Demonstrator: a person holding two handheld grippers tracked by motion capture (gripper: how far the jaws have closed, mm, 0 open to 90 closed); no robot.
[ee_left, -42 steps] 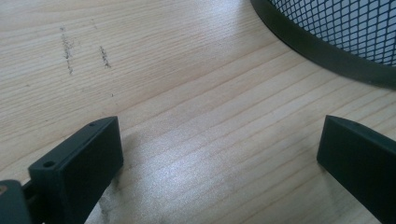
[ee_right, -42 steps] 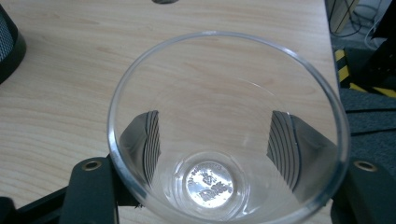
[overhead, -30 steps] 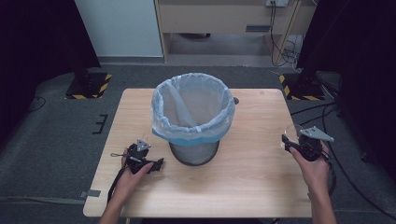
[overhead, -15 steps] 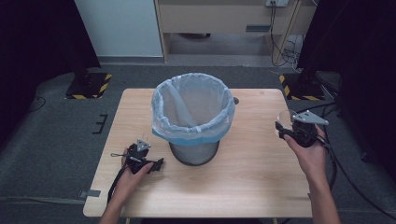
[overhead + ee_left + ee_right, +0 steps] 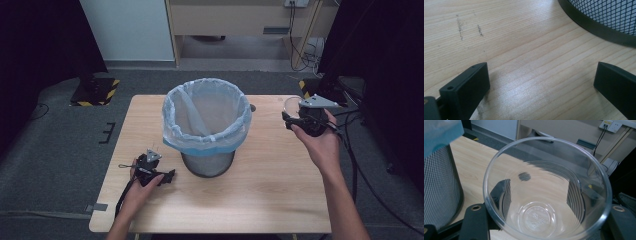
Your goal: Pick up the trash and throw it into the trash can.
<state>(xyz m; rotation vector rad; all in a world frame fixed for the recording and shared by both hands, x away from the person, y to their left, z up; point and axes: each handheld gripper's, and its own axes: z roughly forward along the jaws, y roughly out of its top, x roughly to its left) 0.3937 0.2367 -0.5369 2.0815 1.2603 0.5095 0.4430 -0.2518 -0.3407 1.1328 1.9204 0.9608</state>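
A black mesh waste bin (image 5: 207, 165) lined with a pale blue bag (image 5: 207, 120) stands mid-table. My right gripper (image 5: 288, 121) is held above the table's right side, level with the bin's rim, shut on a clear plastic cup (image 5: 290, 105). In the right gripper view the cup (image 5: 536, 220) is empty, its mouth faces the camera, and the two black fingers (image 5: 499, 191) press its sides. My left gripper (image 5: 167, 176) rests on the table left of the bin's foot. Its jaws stand wide open over bare wood (image 5: 524, 37) near the bin's base (image 5: 604, 15).
The wooden table (image 5: 280, 200) has free room in front of and beside the bin. Cables trail from both grippers. Beyond the far edge are grey floor, a wooden cabinet (image 5: 240, 15) and black stands with yellow-striped feet (image 5: 95, 92).
My right hand has risen from near the table's right edge and moved inward toward the bin, carrying the cup. The left hand has stayed put.
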